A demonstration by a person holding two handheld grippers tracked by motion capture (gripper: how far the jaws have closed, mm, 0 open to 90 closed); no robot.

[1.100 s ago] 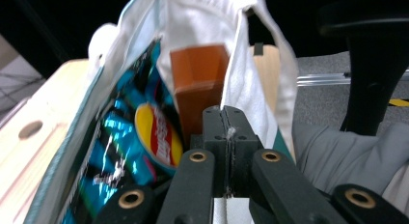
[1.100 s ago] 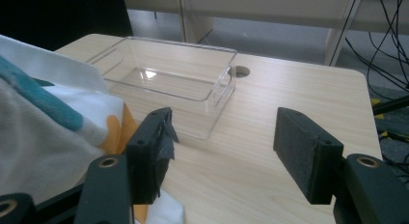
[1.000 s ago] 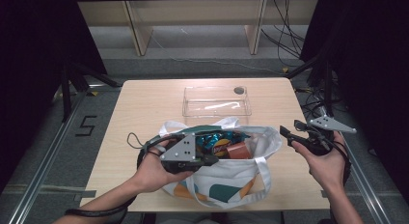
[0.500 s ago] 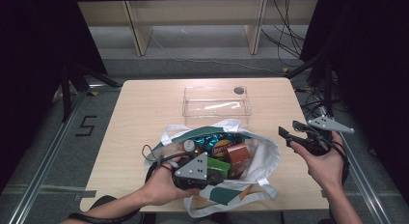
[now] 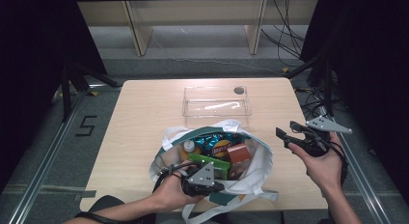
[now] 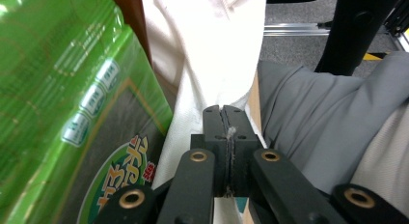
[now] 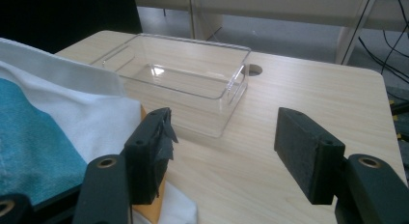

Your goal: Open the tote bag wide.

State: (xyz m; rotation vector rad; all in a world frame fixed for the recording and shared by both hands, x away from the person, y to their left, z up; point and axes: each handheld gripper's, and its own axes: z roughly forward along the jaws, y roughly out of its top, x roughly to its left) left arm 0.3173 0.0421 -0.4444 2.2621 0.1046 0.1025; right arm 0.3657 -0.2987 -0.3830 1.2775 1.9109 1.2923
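Observation:
A white and teal tote bag [image 5: 253, 168] lies open on the wooden table [image 5: 144, 118], packed with snacks. Among them are a green packet [image 5: 214, 167], a blue chip bag [image 5: 217, 144], a brown box [image 5: 238, 154] and a white-capped bottle [image 5: 189, 147]. My left gripper [image 5: 214, 188] sits at the bag's near rim; its jaws [image 6: 225, 110] are shut, with the white fabric [image 6: 212, 64] folding in to their tips, beside the green packet [image 6: 58, 113]. My right gripper [image 5: 287, 130] hovers open right of the bag, with nothing between its pads [image 7: 226, 142].
An empty clear plastic container [image 5: 216, 101] [image 7: 183, 84] stands on the table beyond the bag, with a round cable hole [image 5: 238, 90] behind it. Cables and stand legs lie off the table's right edge. Grey trousers [image 6: 313, 118] show past the table's near edge.
My left hand has moved down and toward the near edge with the bag's rim, and the bag's mouth now gapes wider. The right gripper has stayed put.

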